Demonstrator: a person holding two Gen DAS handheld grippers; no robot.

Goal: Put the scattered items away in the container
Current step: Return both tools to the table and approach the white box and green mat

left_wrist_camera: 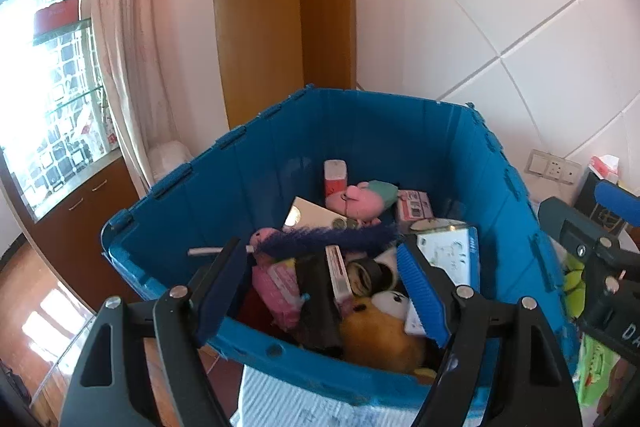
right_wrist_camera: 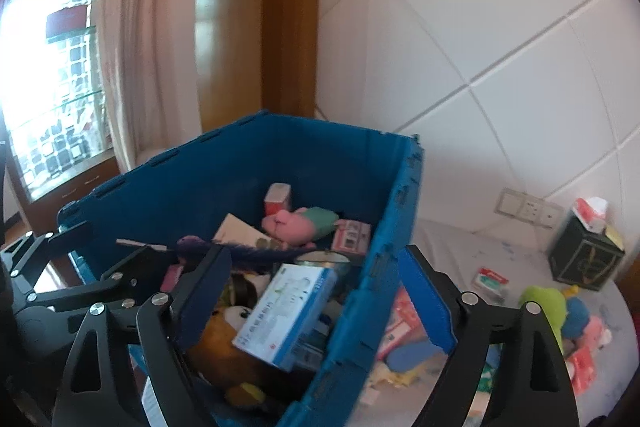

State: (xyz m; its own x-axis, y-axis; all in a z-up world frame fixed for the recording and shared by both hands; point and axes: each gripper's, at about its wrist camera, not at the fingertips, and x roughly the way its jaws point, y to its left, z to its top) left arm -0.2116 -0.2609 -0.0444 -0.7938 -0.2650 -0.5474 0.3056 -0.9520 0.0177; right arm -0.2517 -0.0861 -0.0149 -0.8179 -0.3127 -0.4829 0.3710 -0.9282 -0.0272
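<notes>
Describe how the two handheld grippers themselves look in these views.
Both grippers, left gripper and right gripper, are alike: black angular linkage arms with cut-out slots and silver round pivot bolts, carrying blue ribbed finger pads. No cables, hands or sleeves show.

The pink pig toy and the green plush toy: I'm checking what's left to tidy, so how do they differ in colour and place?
The pink pig toy lies inside the blue crate, near its far wall; the green plush toy lies outside it, on the white surface to the crate's right. The pig is pink with a teal body; the other is bright lime green. The pig rests on boxes; the green toy sits among loose packets. Both are soft toys.
</notes>
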